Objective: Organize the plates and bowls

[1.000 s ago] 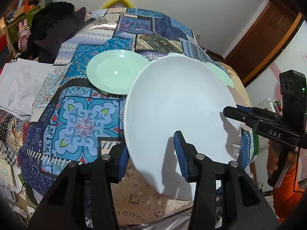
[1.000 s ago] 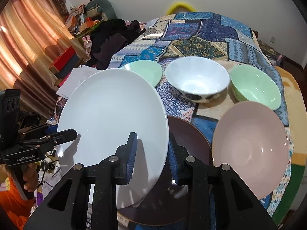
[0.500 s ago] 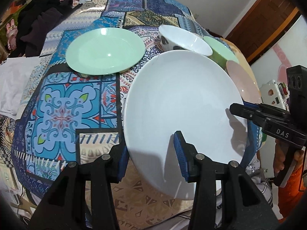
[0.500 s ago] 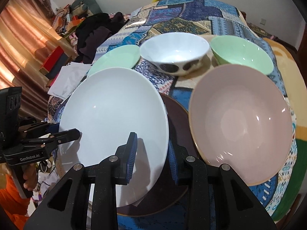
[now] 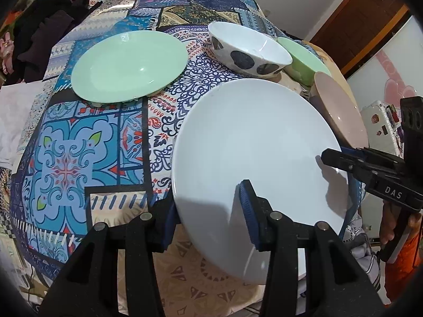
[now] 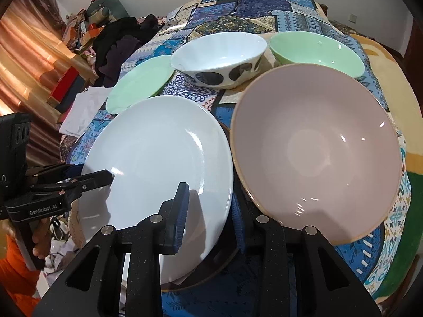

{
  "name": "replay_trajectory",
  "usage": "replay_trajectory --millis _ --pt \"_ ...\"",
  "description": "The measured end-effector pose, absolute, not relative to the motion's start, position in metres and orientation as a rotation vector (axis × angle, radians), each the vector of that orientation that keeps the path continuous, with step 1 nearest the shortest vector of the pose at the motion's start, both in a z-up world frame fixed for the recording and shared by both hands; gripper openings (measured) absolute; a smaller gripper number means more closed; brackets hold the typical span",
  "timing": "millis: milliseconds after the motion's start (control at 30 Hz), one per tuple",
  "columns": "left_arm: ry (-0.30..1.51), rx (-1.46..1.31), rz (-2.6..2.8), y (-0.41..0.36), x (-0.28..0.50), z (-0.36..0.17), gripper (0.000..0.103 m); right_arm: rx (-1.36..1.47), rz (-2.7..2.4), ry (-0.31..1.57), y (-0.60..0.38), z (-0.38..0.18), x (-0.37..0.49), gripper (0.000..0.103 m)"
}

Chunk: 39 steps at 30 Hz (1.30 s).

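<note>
Two grippers, one plate: we've got the white plate (image 5: 253, 142) pinched by its rim from both sides. Our left gripper (image 5: 208, 214) clamps the near-left edge with one pad on top and one underneath, and our right gripper (image 6: 208, 208) does the same on the opposite edge, jaws narrow and closed on the rim. The plate hangs tilted just above a dark brown plate (image 6: 211, 264) at the near edge of the patterned tablecloth (image 5: 87, 142). Whether they touch yet, we can't tell.

Handling-wise, we'd guess glazed ceramic or melamine: stiff, glossy, slick under the pads, probably chippable if it lands hard. It's wide and shallow, so the rim is really the only place to grab it. Two opposite grips keep it from swinging, and a one-sided hold would likely let it pivot. Setting it down flat and gently onto the brown one seems the sensible call, releasing only once it sits.

Counting, near to far. Plates: three, namely the white one we hold, the brown one under it, and a green plate (image 5: 129, 66) further back on the left. Bowls: three, namely a big pink bowl (image 6: 314, 148) just beside the white plate on the right, then a white bowl with dark spots (image 6: 219, 58) in the middle, and a green bowl (image 6: 317, 52) next to it at the back right. A heap of dark clothes (image 6: 119, 47) sits beyond, off to the left.
</note>
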<state>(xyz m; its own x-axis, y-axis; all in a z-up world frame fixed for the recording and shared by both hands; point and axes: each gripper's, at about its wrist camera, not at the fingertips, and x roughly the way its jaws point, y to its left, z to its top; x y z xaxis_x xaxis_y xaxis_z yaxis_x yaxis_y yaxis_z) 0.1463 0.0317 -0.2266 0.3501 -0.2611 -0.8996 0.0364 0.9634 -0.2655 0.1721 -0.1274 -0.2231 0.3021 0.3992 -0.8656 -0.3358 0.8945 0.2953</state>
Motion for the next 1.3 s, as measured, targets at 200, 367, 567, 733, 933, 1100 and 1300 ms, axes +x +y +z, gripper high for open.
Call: replay_trajectory --millis 200,367,567,733,933,1100,1300 --pt "1.213 -0.230 -0.201 0.030 0.150 -0.232 0.045 0.095 0.493 1.178 -0.134 -0.224 0.171 0.028" --pt "1.211 -0.220 -0.202 0.029 0.151 -0.233 0.045 0.095 0.497 1.174 -0.136 -0.224 0.167 0.028" --pt "1.216 -0.197 -0.201 0.024 0.149 -0.234 0.045 0.098 0.501 1.171 -0.140 -0.220 0.164 0.028" --pt "1.213 -0.202 -0.193 0.026 0.146 -0.233 0.045 0.081 0.498 1.173 -0.140 -0.219 0.162 0.028" --pt "1.193 -0.217 -0.174 0.039 0.139 -0.223 0.048 0.051 0.472 1.138 -0.144 -0.209 0.159 0.031" --pt "1.145 -0.214 -0.145 0.050 0.136 -0.208 0.051 0.053 0.483 1.092 -0.142 -0.192 0.161 0.031" --pt "1.063 -0.209 -0.098 0.068 0.137 -0.183 0.055 0.028 0.520 1.030 -0.122 -0.173 0.171 0.031"
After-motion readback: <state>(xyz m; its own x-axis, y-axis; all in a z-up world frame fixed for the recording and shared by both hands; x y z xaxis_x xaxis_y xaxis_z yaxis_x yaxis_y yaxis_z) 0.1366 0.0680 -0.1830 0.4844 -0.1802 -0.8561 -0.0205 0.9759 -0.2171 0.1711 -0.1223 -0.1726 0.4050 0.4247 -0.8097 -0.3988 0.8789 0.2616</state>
